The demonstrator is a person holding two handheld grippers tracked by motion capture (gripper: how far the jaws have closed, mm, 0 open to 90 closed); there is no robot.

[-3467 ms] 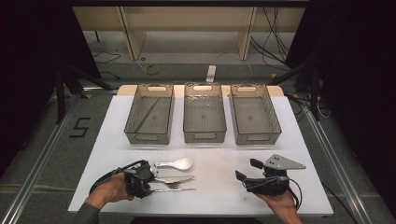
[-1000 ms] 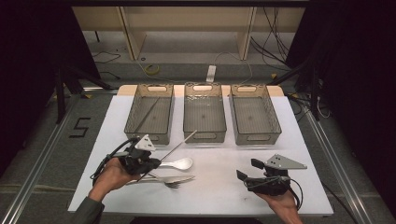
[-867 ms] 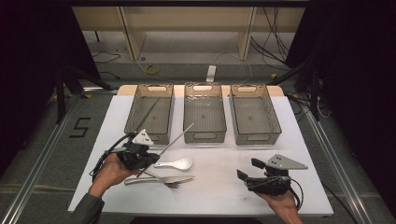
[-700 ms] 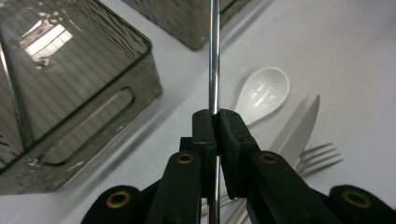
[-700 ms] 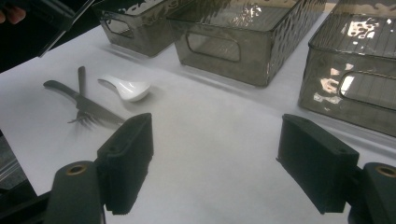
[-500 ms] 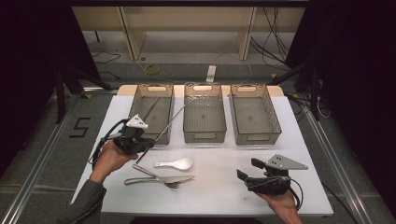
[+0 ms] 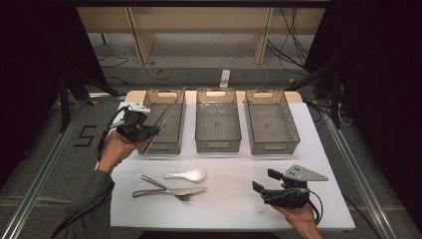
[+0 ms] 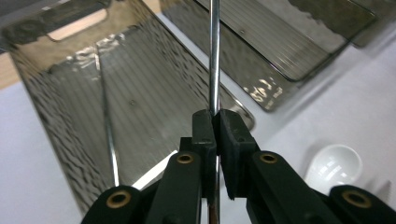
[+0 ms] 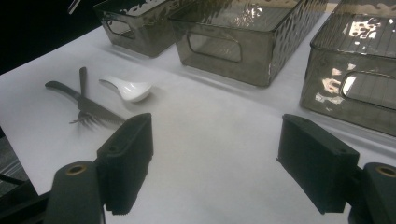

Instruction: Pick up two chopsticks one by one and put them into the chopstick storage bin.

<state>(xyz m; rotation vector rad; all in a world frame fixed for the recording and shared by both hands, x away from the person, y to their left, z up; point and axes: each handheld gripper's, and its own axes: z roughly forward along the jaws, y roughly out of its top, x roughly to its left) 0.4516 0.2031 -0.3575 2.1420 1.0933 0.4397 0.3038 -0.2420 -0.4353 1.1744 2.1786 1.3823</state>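
Observation:
My left gripper [image 7: 149,131] is shut on a thin metal chopstick [image 7: 166,112] and holds it above the front part of the left grey bin [image 7: 161,145]. In the left gripper view the pads [image 8: 205,126] pinch the chopstick [image 8: 214,56], which points out over the left bin [image 8: 46,116]. A second chopstick [image 8: 105,116] lies inside that bin. My right gripper [image 7: 263,180] rests open on the table at the front right, nothing between its fingers [image 9: 130,154].
A white spoon [image 7: 188,175], a knife [image 7: 171,191] and a fork [image 7: 159,185] lie at the table's front middle. The middle bin [image 7: 219,146] and the right bin [image 7: 273,147] stand in a row behind. The spoon [image 9: 128,88] lies left of the right gripper.
My left gripper has lifted the chopstick from beside the cutlery and carried it away and to the left, over the left bin. The right gripper has stayed put.

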